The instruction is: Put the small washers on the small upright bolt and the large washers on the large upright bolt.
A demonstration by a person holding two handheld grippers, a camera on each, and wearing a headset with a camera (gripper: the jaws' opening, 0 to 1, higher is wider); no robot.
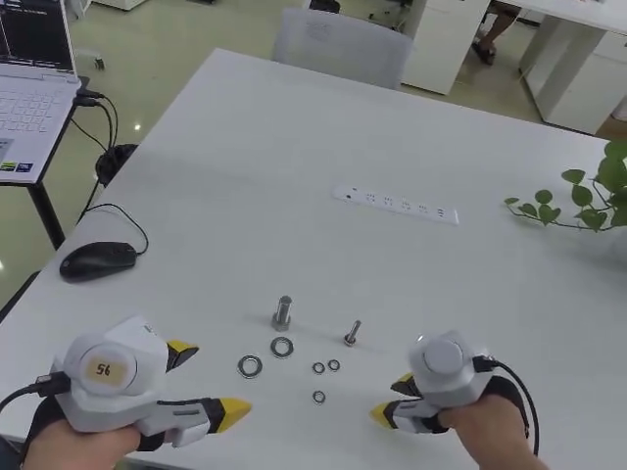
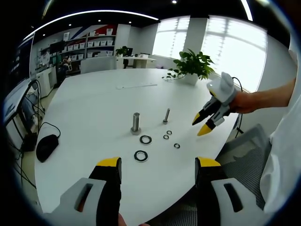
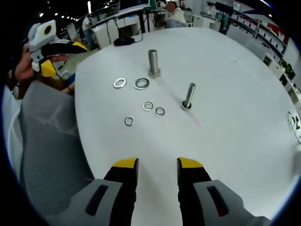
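While left gripper (image 1: 213, 380) labelled "56" and right gripper (image 1: 389, 399) gape empty, washers (image 1: 282, 347) lie loose.

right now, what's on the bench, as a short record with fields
surface: white table
large bolt: thick upright steel bolt, bare
small bolt: thin upright steel bolt, bare
large washers: two wide steel washers flat near the thick bolt
small washers: three small steel washers flat near the thin bolt
left tool: open, empty
right tool: open, empty
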